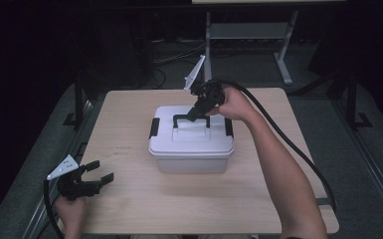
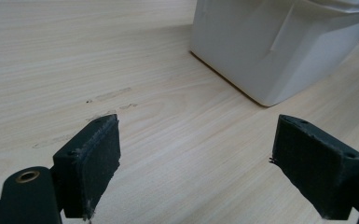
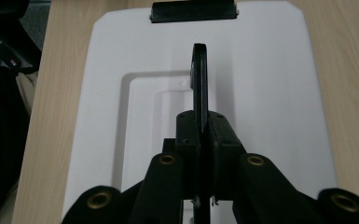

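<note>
White box point(image 1: 191, 149), black handle point(image 1: 191, 118)

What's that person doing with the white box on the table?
A person holds a gripper in each hand. The right gripper is shut on the black handle standing up from the lid of the white box, which sits on the wooden table. The black latches at the lid's ends look closed. The left gripper rests open near the table's front left, apart from the box.

My left gripper point(image 1: 102, 174) is black, with flat dark pads point(image 2: 95, 158), a brass-ringed screw hole and a grey three-cornered plate point(image 1: 62, 167). My right gripper point(image 3: 200, 126) matches it, trailing a thick black cable point(image 1: 288, 144). Both forearms are bare.
</note>
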Tool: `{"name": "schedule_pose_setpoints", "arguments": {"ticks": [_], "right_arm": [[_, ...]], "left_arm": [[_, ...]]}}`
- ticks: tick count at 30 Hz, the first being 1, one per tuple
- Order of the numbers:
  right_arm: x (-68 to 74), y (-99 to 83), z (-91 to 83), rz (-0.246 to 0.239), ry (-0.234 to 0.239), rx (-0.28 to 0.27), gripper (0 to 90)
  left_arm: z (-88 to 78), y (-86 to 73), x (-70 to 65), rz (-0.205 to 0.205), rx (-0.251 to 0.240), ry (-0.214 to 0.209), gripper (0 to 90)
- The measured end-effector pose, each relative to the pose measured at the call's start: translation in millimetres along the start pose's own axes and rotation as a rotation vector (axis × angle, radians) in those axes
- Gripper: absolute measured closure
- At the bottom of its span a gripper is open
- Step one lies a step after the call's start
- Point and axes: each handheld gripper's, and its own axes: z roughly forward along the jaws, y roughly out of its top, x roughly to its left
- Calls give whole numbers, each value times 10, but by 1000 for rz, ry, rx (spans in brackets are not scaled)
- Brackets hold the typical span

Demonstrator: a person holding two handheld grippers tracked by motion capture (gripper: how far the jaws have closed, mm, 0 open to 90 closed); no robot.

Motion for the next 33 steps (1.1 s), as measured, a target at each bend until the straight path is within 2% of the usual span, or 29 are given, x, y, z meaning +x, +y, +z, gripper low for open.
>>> {"name": "schedule_pose_setpoints", "arguments": {"ticks": [11, 15, 22, 33], "right_arm": [[-52, -31, 69, 22, 5, 18, 823], [-47, -54, 36, 40, -10, -9, 757], [-19, -77, -23, 56, -38, -18, 667], [-2, -137, -154, 79, -79, -44, 594]], "left_arm": [[-14, -1, 13, -6, -5, -1, 145], [2, 4, -4, -1, 1, -1, 145], [8, 6, -14, 3, 5, -1, 145], [26, 9, -22, 8, 8, -3, 145]]}}
